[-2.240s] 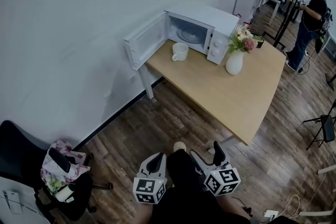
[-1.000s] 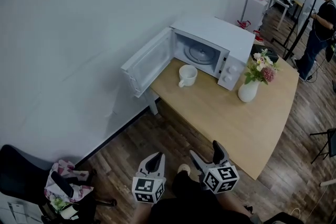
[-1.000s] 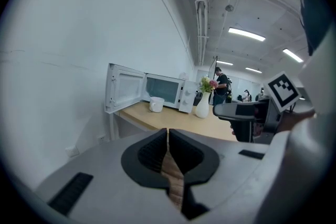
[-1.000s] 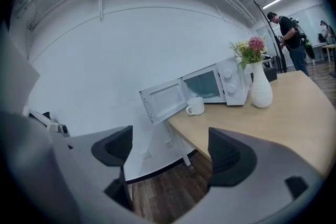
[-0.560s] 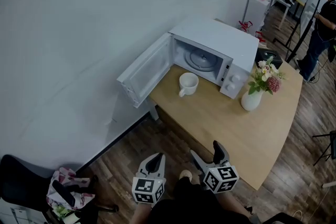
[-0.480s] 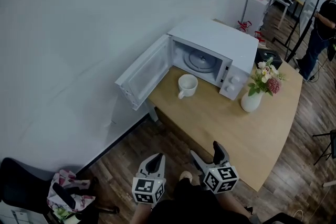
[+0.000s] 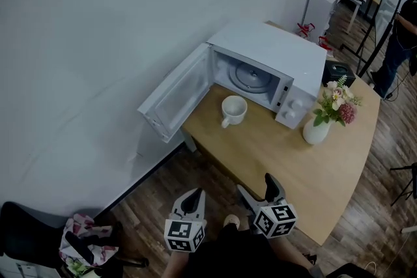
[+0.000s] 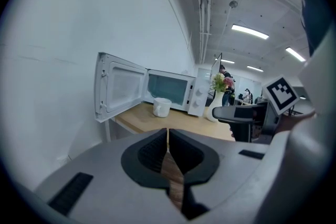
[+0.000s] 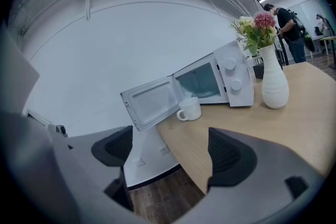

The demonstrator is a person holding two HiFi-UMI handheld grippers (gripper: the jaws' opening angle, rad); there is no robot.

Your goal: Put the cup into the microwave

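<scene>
A white box-shaped microwave oven (image 7: 270, 52) stands at the far left corner of the light wooden table (image 7: 293, 159). Its cavity mouth (image 7: 251, 77) opens toward the table's middle. The white hinged door (image 7: 172, 94) swings wide to the left, out past the table's edge. It walls off that side, while the mouth stays reachable from the front and the right. A white handled cup (image 7: 232, 109) stands just before the mouth, toward its left half and near the door, with tabletop showing all round it. A white vase of pink and cream flowers (image 7: 317, 129) stands just beside the oven's control panel, its blooms spreading above it. Between the near table edge and the cup, the wood lies bare.
</scene>
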